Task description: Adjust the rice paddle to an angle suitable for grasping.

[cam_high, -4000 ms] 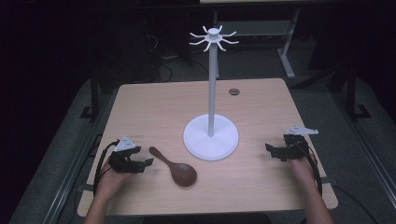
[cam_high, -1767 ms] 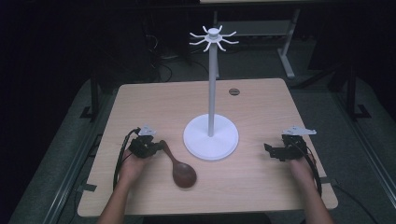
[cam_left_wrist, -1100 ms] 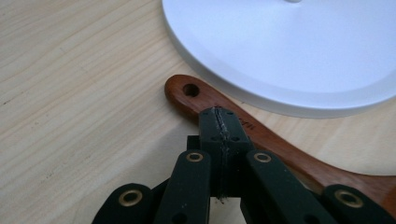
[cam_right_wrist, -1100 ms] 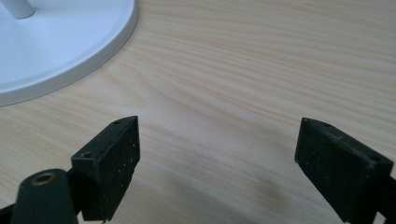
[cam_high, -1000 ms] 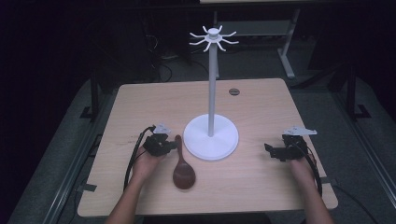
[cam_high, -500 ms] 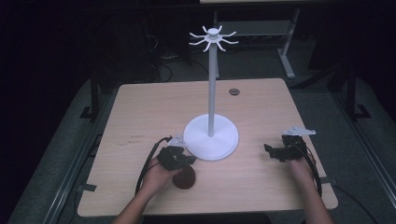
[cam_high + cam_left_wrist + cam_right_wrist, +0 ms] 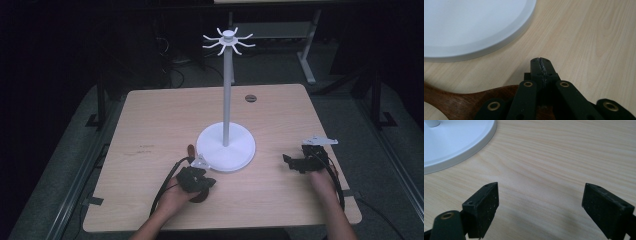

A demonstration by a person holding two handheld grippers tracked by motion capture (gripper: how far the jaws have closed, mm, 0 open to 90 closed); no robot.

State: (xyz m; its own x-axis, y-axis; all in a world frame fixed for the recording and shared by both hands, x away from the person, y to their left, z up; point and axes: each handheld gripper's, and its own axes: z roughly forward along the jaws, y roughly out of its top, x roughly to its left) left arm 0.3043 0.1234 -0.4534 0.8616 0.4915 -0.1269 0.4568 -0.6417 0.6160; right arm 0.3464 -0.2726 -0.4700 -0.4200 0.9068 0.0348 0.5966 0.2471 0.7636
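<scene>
Down low at the near middle of the desk, the left hand-held gripper hovers over the bowl end of a dark wooden spoon, the forearm coming in from the bottom edge and angling toward the white stand's round base. Its jaws are pressed together with nothing between them; in the left gripper view they meet in a thin seam above the spoon's brown bowl, pointing at bare wood just past the base's rim. The spoon's handle tip peeks out beside the base, close to touching it. The right hand-held gripper rests near the desk's right edge, jaws spread wide over bare wood, well apart from the base. Open desk lies between the two hands and along the whole left side; the stand's tall pole rises at centre.
</scene>
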